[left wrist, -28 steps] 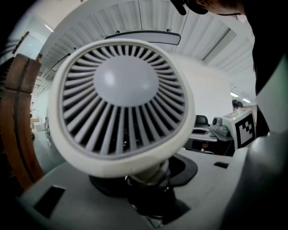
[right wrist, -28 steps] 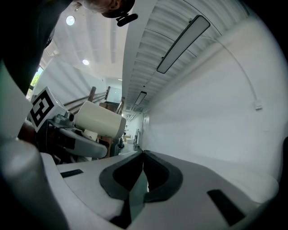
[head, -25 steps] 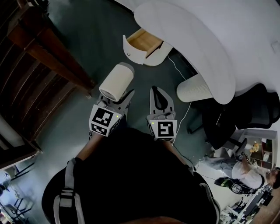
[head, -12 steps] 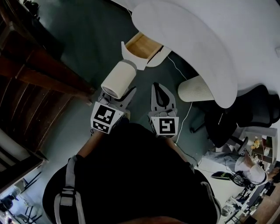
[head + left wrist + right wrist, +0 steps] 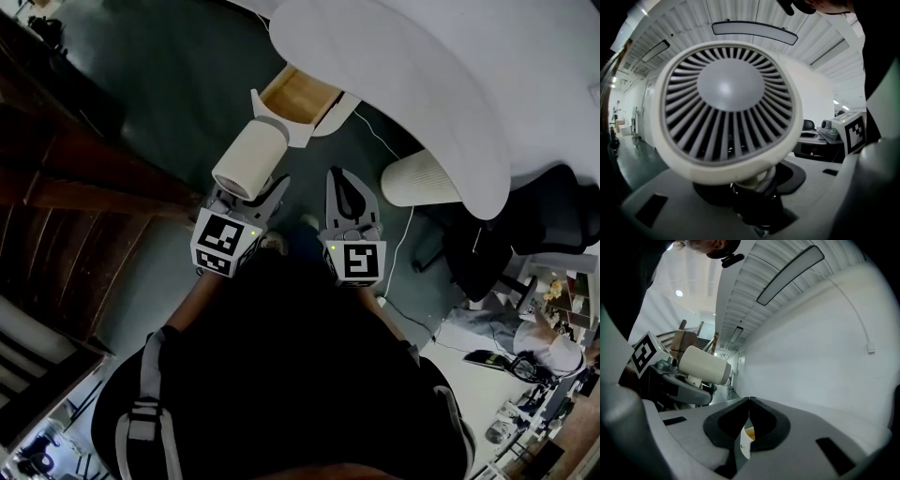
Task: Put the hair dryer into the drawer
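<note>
- Head view: a person, seen from above, holds two grippers out over a dark floor (image 5: 187, 66). The left gripper (image 5: 251, 195) clamps the handle of a cream hair dryer (image 5: 248, 161), whose barrel points toward the upper right of the frame.
- Just past the dryer's nose, at upper centre, the drawer (image 5: 298, 94) stands pulled out from under a white desk (image 5: 422, 75), with its wooden inside showing. The dryer is outside it, just short of its white front.
- The right gripper (image 5: 339, 180), right of the dryer and apart from it, has its jaws pressed together with nothing in them.
- A ribbed white cylinder (image 5: 417, 183) stands under the desk edge, with a thin cable (image 5: 392, 150) beside it. Dark wooden beams (image 5: 84, 187) fill the left side, and a black chair (image 5: 525, 234) sits at right.
- Left gripper view: the dryer's rear grille fills most of the frame. Its handle drops between the grey jaws, which are closed on it. The right gripper's marker cube (image 5: 855, 132) shows at the right edge.
- Right gripper view: the two jaws meet at centre and hold nothing. A slit below the meeting point shows a sliver of the drawer. The dryer, in the left gripper, sits at middle left, with the desk's white wall to the right.
</note>
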{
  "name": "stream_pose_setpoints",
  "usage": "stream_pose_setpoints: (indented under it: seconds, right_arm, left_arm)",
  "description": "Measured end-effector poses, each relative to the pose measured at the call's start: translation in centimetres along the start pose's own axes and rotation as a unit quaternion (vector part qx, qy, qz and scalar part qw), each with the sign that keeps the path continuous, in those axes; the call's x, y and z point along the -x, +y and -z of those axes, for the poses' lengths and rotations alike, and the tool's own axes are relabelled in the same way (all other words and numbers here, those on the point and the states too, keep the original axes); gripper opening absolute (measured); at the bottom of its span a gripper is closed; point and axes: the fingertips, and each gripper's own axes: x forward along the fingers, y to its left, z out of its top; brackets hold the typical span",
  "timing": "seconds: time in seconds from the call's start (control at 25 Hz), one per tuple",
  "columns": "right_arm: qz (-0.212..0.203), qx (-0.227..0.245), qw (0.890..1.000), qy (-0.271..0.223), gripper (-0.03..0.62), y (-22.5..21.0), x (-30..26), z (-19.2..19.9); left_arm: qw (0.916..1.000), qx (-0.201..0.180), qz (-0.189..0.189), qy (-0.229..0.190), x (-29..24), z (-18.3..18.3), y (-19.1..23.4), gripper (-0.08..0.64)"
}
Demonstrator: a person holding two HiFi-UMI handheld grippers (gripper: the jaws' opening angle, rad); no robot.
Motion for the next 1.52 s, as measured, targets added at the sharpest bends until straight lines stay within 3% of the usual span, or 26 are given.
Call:
stream_pose_setpoints:
  seconds: [0.4, 0.48, 0.56, 0.84, 0.96, 1.16, 1.52]
  right_arm:
    - [-0.022, 0.005, 1.000, 0.013, 0.025, -1.7, -5.3, 0.0]
    - [-0.025, -0.004, 1.000, -0.007, 0.025, -2.5, -7.3, -0.4]
    - [-0.029, -0.009, 0.999, -0.013, 0.025, -3.3, -9.5, -0.6]
    - [-0.046, 0.002, 0.998, 0.037, 0.025, -7.9, -15.3, 0.9]
    - [-0.047, -0.012, 0.998, 0.028, 0.025, -9.7, -17.9, 0.5]
    - [-0.067, 0.010, 0.997, 0.030, 0.025, -12.3, -21.9, 1.0]
    - [-0.109, 0.007, 0.994, 0.028, 0.025, -15.2, -27.5, 2.6]
  left_arm:
    - [0.9999, 0.005, -0.009, 0.000, -3.8, -0.8, 3.4, 0.199]
    - [0.9999, 0.006, -0.011, 0.003, -5.0, -0.9, 4.6, 0.199]
    - [0.9999, 0.007, -0.014, 0.003, -6.4, -1.3, 6.0, 0.199]
    - [0.9997, 0.005, -0.022, 0.005, -12.3, -3.3, 9.6, 0.199]
    - [0.9996, 0.006, -0.024, 0.011, -14.6, -3.8, 11.0, 0.199]
    - [0.9992, 0.012, -0.034, 0.020, -18.2, -4.2, 13.2, 0.199]
    - [0.9977, 0.015, -0.059, 0.030, -23.3, -4.7, 16.1, 0.199]
